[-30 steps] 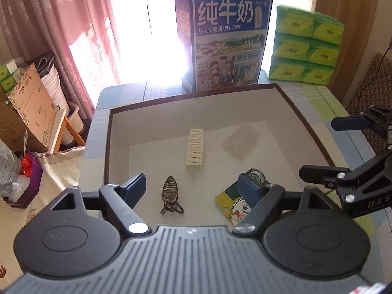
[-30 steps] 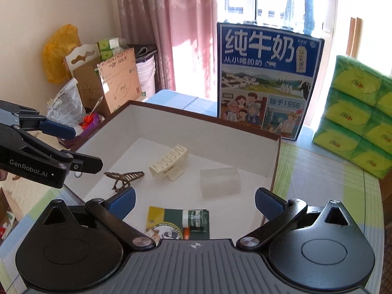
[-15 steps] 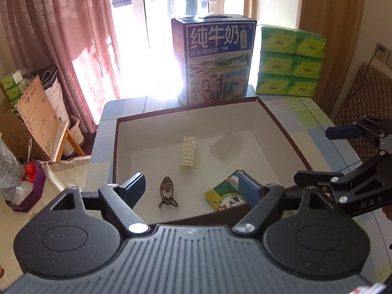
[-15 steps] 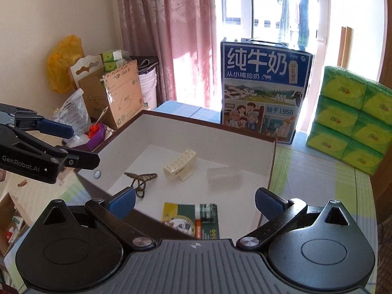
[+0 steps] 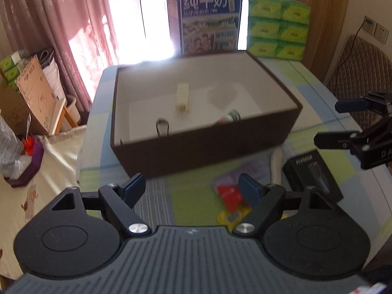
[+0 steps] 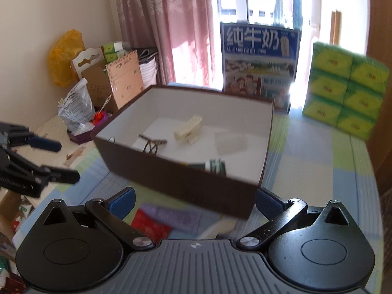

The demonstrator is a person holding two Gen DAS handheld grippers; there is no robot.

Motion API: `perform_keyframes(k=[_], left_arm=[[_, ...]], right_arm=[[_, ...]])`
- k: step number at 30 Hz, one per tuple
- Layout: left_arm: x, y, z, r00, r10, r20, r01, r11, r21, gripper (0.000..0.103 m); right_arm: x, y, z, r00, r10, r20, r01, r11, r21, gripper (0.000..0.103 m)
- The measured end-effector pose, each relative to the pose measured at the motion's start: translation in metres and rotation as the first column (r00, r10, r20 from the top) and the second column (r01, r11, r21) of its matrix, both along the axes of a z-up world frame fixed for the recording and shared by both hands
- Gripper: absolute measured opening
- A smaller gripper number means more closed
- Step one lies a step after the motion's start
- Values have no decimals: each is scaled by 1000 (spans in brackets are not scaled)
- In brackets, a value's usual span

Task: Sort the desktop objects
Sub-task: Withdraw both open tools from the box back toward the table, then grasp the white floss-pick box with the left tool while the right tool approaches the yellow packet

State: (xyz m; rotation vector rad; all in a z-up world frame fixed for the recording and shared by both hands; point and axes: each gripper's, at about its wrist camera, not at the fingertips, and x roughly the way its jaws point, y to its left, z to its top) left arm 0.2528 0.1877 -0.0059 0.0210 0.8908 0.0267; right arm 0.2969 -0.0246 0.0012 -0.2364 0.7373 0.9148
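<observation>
A brown box point(image 5: 203, 147) point(image 6: 186, 178) with a white inside stands on the table. It holds a cream hair clip point(image 5: 182, 96) point(image 6: 188, 132), a dark hair claw point(image 5: 162, 126) point(image 6: 150, 145), a clear case point(image 6: 230, 140) and a small bottle point(image 5: 231, 116) point(image 6: 215, 165). In front of the box lie a red packet point(image 5: 229, 194) point(image 6: 149, 225), a purple pack point(image 6: 171, 216), a yellow item point(image 5: 232, 216) and a black box point(image 5: 311, 171). My left gripper point(image 5: 194, 188) is open over the red packet, holding nothing. My right gripper point(image 6: 194, 202) is open too, above the purple pack.
A blue milk carton point(image 5: 208, 19) and stacked green tissue packs point(image 5: 276, 29) stand behind the box. Pink curtains, cardboard boxes point(image 5: 31, 93) and bags sit on the left beside the table. A white curved object point(image 5: 276, 164) lies next to the black box.
Both grippers have pulled back from over the box toward the table's near side. The box's front wall and the loose items before it have come into view. The jaws stayed open.
</observation>
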Motion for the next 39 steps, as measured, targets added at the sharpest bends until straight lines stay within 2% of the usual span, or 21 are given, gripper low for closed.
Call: perform_keyframes(k=[9,14,21,24,29,33,35,39], left_arm=[[-32,-13,-64,984,-74,-159,79,996,28,80],[-40,-26,-85,961,-172,-218,185,982,44,80],[-39,-42,-106,921,-304,-243,333,939,87,79],[-36,-46,-114,908,-333,-254,369,923,107,76],[-36,-48,-126,893,-361,-270,397,913,95,66],[-42,-45,-128,901,-352,-254,385,918,91,60],[-44,-39,-127,912,-330,-245,357,931,76,57],[-48,-20,-126,941,-236,-243,259,963,71,57]], right_arm=[[-11,-24,-32,994,-47,-98,41,997,-66,101],[-21,-37,-40,990,-71,-125,59,994,-95,101],[-34,-47,-48,984,-94,-152,76,990,-120,101],[-39,-49,-50,984,-94,-151,76,989,-125,101],[-44,-50,-49,980,-97,-174,80,992,-101,101],[-46,-45,-47,967,-94,-236,86,995,-43,101],[-47,-40,-48,957,-92,-275,91,996,-18,101],[-51,-29,-53,933,-90,-350,104,994,20,101]])
